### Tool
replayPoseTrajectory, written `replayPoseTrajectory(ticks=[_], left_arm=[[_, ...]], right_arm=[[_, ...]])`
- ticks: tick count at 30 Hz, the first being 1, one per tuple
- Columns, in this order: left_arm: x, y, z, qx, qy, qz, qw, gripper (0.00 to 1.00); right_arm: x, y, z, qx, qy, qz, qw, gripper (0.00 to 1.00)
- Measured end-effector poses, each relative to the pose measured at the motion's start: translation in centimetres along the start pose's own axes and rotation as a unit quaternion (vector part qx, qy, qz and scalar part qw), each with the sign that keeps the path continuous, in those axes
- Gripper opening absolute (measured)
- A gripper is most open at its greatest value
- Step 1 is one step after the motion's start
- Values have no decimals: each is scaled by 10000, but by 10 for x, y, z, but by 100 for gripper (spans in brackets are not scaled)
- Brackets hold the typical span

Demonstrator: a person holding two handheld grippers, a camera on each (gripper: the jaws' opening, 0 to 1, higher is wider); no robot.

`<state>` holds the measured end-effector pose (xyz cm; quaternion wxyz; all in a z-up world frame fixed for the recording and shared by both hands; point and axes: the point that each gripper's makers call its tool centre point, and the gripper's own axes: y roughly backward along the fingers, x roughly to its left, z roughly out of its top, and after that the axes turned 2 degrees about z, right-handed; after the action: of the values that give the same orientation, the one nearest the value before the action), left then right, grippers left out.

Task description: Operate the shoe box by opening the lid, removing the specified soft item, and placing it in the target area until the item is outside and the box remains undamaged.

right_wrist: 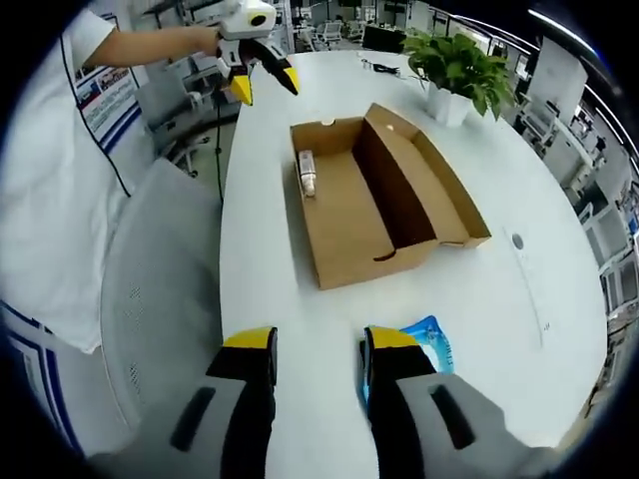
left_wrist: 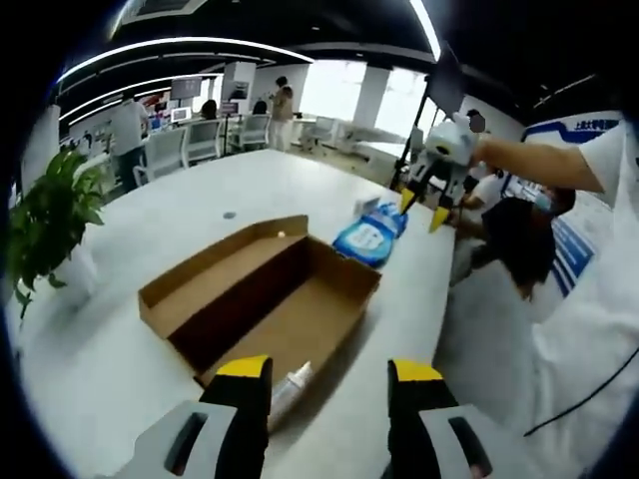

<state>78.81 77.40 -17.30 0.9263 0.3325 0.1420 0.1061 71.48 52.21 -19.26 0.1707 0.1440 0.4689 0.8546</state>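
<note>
1. Shoe box (right_wrist: 384,195): cardboard, lid already swung open and lying flat, so the interior faces up. It sits mid-table on the white table (left_wrist: 300,170), long side roughly parallel to the table edge nearest the person.
2. Soft item: a blue-and-white soft pack (left_wrist: 371,237), prob. wet wipes, lies on the table outside the box, just beside one short end. In the right gripper view the pack (right_wrist: 429,344) sits partly behind the right jaw tip. Judgement: removal looks done; whether this spot is the target area cannot be told.
3. Small white bottle (right_wrist: 308,172) lies on its side inside the box, against the end wall opposite the pack; in the left gripper view the bottle (left_wrist: 291,385) is just past the left jaw.
4. Left gripper (left_wrist: 329,371): jaws spread, nothing between them, hovering above the bottle end of the box. Seen from the other side as left gripper (right_wrist: 265,85), raised off the table.
5. Right gripper (right_wrist: 318,341): jaws apart w/ a narrow gap, empty, above the table by the pack. Also seen as right gripper (left_wrist: 424,205), lifted above the pack, tips apart.
6. Clearance: open table on both long sides of the box. Potted plant (right_wrist: 459,65) stands near the far table edge, well apart from the box. Table edge by the person is close to the box; keep moves inboard.
</note>
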Motion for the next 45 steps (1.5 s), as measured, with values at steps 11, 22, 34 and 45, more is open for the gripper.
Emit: replayPoseTrajectory(ticks=[11, 22, 34, 45], left_arm=[[13, -11, -12, 401, -690, -534, 9954, 41], [43, -34, -15, 773, -1121, -942, 9862, 44], [66, -56, -43, 1818, -2036, -1518, 9500, 42], [65, -74, -78, 2718, -2370, -2012, 9108, 41]], right_arm=[[5, -23, 27, -168, -91, 88, 9998, 32], [11, -38, 41, -306, -255, 192, 9990, 32], [14, -44, 49, -416, -436, 222, 9979, 30], [7, -51, 46, -420, -546, 263, 9973, 28]])
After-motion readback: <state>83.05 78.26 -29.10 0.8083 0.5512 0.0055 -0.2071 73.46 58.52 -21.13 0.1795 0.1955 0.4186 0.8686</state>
